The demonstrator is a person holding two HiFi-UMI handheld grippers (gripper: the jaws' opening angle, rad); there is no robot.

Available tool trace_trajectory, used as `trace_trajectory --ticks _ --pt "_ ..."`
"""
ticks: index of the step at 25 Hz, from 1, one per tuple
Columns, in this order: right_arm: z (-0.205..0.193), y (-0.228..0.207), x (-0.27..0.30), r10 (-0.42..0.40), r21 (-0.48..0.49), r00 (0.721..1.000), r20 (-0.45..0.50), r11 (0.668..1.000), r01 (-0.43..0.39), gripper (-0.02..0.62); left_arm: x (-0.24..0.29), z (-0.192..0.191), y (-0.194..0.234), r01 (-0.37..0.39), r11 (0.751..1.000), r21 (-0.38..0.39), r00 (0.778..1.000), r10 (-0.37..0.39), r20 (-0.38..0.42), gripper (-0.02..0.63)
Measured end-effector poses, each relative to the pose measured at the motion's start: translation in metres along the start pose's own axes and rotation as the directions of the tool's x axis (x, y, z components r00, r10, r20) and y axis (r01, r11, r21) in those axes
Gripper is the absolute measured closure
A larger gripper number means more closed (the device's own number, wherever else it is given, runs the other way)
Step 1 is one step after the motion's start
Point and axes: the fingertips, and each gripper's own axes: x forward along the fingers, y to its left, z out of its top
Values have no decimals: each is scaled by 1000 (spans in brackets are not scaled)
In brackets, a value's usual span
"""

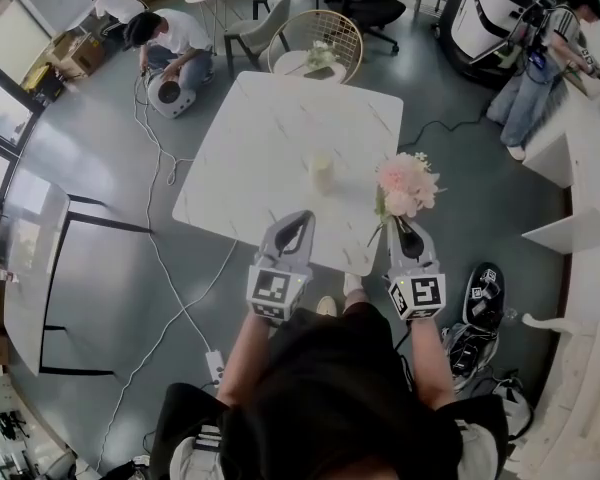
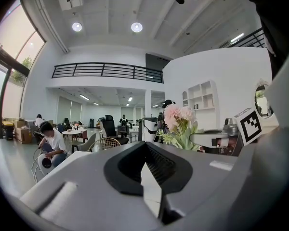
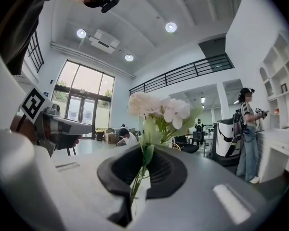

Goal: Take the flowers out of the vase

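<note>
Head view: vase [image 1: 321, 173] on table [image 1: 250, 138], chair [image 1: 330, 23] beyond

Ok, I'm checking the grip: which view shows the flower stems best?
Right gripper view: the flower stems sit clamped in the right gripper. Head view and left gripper view show mostly blooms.
</note>
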Motion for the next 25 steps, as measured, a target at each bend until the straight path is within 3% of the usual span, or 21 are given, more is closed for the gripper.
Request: trace_trajectory --ticks 25 --pt "-3 -4 -1 12 0 1000 -11 1000 -12 584 4 -6 -3 -2 1000 -7 1000 2 -20 598"
